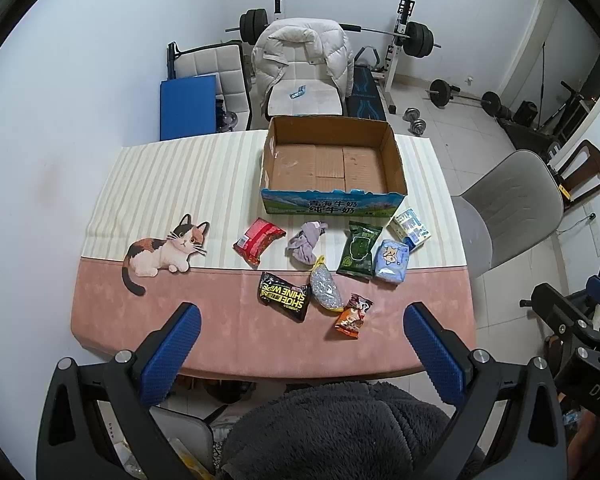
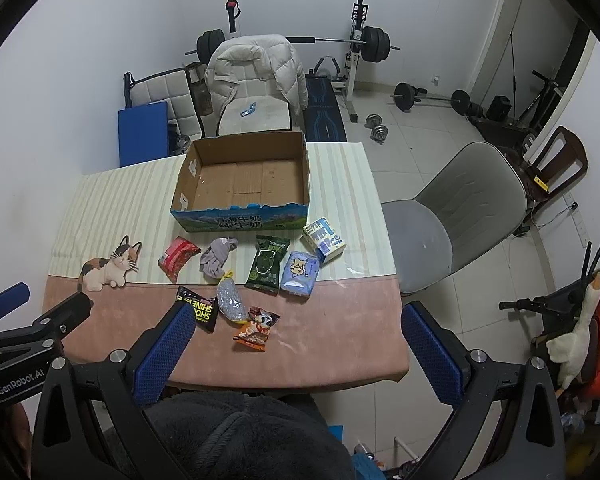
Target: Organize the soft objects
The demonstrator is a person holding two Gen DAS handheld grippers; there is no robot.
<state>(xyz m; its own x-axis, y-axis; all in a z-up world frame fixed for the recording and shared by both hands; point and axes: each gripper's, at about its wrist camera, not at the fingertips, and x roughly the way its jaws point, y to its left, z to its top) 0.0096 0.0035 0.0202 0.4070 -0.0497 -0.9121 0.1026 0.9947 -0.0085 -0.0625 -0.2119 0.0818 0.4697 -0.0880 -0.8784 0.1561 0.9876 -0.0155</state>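
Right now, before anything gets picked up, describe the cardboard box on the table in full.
The cardboard box is an open-topped, shallow brown corrugated carton with no lid flaps up. Its outer front wall is printed blue and green with a landscape and dark Chinese characters; pale tape patches show on the inside left wall. Nothing lies inside: only the bare floor panels show. It sits upright on the striped cream part of the tablecloth, toward the far edge, behind the row of packets, touching none of them.

Shoe wipes pack (image 2: 198, 309) partly behind right gripper's left finger (image 2: 165, 354). Table (image 1: 236, 344) near edge hidden by dark fleece (image 1: 332, 432) (cut off below). Small package print unreadable.
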